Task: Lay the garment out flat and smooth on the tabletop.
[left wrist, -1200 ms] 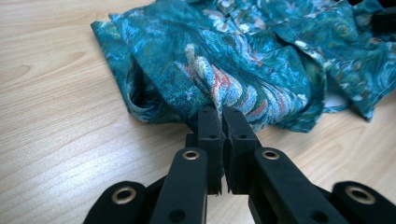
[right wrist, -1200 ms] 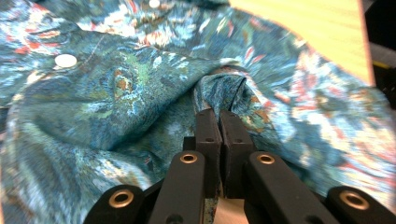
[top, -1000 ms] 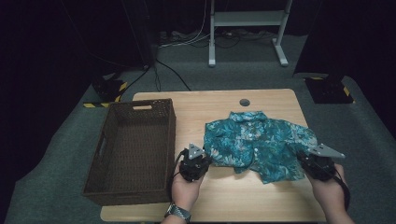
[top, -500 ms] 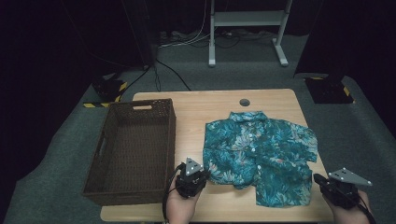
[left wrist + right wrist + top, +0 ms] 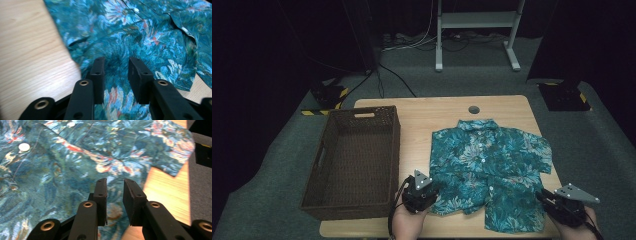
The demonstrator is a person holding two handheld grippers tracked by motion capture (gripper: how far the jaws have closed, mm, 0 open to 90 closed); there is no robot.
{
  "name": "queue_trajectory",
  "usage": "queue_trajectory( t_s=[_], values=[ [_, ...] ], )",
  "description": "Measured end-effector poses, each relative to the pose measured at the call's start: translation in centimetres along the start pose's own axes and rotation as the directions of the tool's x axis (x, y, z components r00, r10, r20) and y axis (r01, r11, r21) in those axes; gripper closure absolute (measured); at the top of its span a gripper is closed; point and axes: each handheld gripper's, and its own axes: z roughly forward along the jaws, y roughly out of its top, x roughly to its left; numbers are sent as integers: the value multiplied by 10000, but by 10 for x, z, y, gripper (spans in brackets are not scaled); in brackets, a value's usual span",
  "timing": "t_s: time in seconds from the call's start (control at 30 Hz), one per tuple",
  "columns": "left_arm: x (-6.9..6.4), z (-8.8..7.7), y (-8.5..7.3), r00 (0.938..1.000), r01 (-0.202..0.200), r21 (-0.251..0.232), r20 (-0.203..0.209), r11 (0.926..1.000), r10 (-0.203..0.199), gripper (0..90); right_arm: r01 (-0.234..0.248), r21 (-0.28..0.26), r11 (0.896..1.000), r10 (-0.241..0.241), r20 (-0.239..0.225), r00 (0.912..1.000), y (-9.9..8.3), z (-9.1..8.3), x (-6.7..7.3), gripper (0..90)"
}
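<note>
A teal flower-print shirt (image 5: 492,165) lies spread flat on the right half of the wooden table (image 5: 437,112), collar at the far side and buttons up. My left gripper (image 5: 431,190) sits at the shirt's near left hem. Its jaws have just been opening and stand apart over the cloth (image 5: 140,32), with no fold pinched between the pads (image 5: 98,70). My right gripper (image 5: 546,198) is at the near right hem corner. Its jaws have also just been opening, and the fabric (image 5: 62,165) lies flat under the gap in my right gripper (image 5: 115,188).
A dark woven basket (image 5: 357,116) stands on the table's left side, close to my left hand. A round cable hole (image 5: 473,109) is in the table's far edge. Grey carpet (image 5: 607,150) surrounds the table, and a white stand (image 5: 472,20) is behind it.
Both hands drew back toward the near edge, the right one also outward. The shirt, bunched a second ago, now lies longer and flatter.
</note>
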Motion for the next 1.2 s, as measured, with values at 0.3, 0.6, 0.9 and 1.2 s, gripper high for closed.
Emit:
queue_trajectory(
  t_s=[0.3,0.6,0.9,1.2],
  values=[
    [-3,49,-8,9998,-118,1198,142,9927,102,634,181,943,9954,-152,-311,9994,-10,23,11,667],
    [4,66,-7,10000,-50,1332,40,9911,45,614,198,1179,9928,-154,-377,9992,-1,46,3,653],
    [16,73,0,9995,119,1214,-318,9925,-81,614,36,971,9953,14,-519,9987,12,65,-5,655],
    [30,83,9,9971,439,1061,-669,9934,-369,613,87,1003,9949,-37,-503,9987,37,93,-11,656]
  ],
)
